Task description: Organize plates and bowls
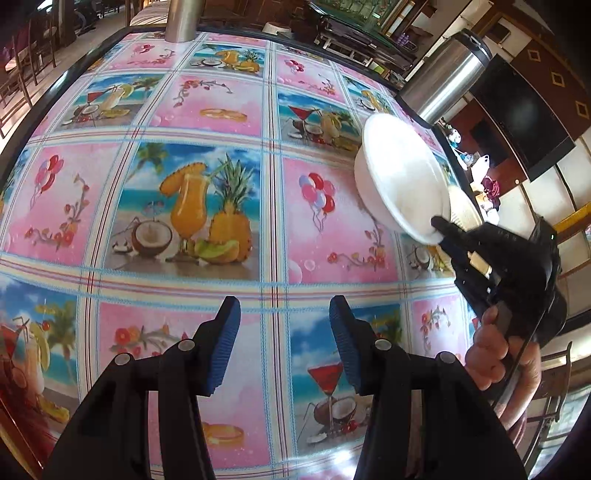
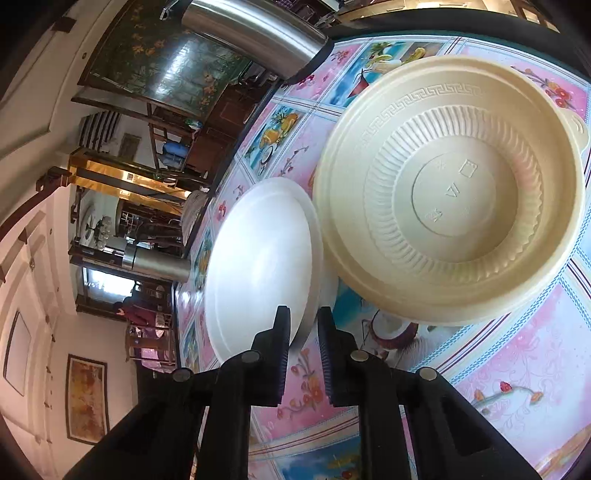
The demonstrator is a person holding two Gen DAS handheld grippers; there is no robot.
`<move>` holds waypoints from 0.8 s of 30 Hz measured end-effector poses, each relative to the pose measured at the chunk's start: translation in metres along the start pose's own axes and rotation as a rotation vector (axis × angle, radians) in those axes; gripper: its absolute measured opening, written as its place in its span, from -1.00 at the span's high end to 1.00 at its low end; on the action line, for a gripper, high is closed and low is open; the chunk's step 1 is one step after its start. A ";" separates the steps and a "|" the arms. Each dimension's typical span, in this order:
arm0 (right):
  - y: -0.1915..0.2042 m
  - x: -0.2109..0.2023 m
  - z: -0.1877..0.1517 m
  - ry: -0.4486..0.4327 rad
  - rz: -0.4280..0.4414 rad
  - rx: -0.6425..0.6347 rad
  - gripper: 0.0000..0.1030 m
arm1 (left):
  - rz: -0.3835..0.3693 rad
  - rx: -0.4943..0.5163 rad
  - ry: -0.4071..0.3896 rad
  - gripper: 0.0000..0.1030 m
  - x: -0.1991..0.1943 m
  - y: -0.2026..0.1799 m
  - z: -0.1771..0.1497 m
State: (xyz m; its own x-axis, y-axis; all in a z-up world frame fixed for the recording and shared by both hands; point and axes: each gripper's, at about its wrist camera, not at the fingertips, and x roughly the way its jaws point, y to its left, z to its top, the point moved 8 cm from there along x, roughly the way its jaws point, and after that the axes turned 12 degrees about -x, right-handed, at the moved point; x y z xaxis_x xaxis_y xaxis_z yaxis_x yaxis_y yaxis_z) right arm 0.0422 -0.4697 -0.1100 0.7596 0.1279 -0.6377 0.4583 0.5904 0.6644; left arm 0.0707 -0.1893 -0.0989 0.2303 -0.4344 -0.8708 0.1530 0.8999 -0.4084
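A white foam bowl [image 2: 258, 266] is held tilted on its edge by my right gripper [image 2: 303, 332], whose jaws pinch its rim. In the left wrist view the same white bowl [image 1: 399, 173] hangs above the table at the right, with the right gripper [image 1: 443, 227] clamped on its rim. A larger cream plastic bowl [image 2: 454, 192] with a ribbed wall rests on the table just right of the white bowl. Its edge shows behind the white bowl in the left wrist view [image 1: 465, 210]. My left gripper [image 1: 284, 347] is open and empty above the tablecloth.
The table [image 1: 207, 206] has a bright pink and blue fruit-print cloth. A tall steel thermos [image 1: 443, 81] stands at the far right edge, also in the right wrist view [image 2: 255, 29]. A steel pole [image 1: 183, 18] rises at the far edge. Chairs and cabinets surround the table.
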 end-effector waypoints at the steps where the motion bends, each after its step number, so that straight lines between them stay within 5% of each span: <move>1: -0.005 0.000 0.001 -0.003 -0.001 0.001 0.80 | 0.000 -0.006 -0.004 0.06 0.000 -0.004 0.010; 8: 0.003 -0.006 -0.003 0.052 0.055 -0.030 0.82 | 0.027 0.006 -0.001 0.05 0.014 -0.037 0.060; 13: 0.000 -0.009 -0.009 0.119 0.071 -0.068 0.82 | 0.050 -0.023 0.051 0.05 0.031 -0.031 0.054; 19: -0.002 -0.008 -0.010 0.149 0.078 -0.067 0.84 | -0.029 -0.094 0.057 0.02 0.022 -0.036 0.051; 24: 0.009 -0.008 -0.015 0.167 0.104 -0.098 0.84 | -0.024 -0.041 0.044 -0.05 0.018 -0.056 0.048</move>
State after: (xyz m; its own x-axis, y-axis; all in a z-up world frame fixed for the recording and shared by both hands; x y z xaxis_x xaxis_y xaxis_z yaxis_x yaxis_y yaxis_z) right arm 0.0334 -0.4536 -0.1049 0.7100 0.3174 -0.6287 0.3283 0.6405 0.6942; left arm 0.1129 -0.2497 -0.0785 0.1842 -0.4543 -0.8716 0.1183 0.8906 -0.4392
